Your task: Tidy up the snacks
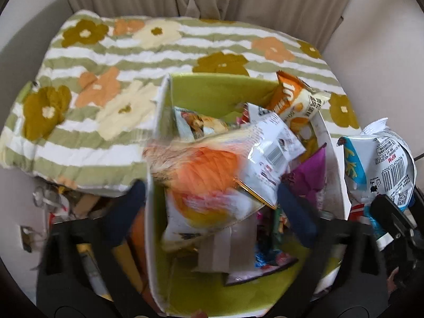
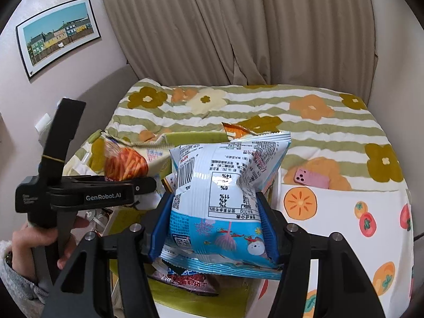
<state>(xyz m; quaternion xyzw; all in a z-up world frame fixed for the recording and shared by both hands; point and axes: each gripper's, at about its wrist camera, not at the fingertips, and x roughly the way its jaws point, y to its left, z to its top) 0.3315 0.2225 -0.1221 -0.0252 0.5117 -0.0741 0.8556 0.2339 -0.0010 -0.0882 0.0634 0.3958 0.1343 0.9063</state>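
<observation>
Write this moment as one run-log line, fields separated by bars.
left tool: open, orange bag released over green box | right tool: holds blue-white snack bag

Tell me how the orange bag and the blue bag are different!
The orange bag is loose over the green box, between the wide-open left gripper fingers, which do not press it. The blue bag is squeezed by the right gripper. The orange bag looks blurry; the blue bag looks sharp, and its label can be read. Both are puffy snack bags.

"GenRobot.AI" on left gripper point(image 2: 148, 185)
</observation>
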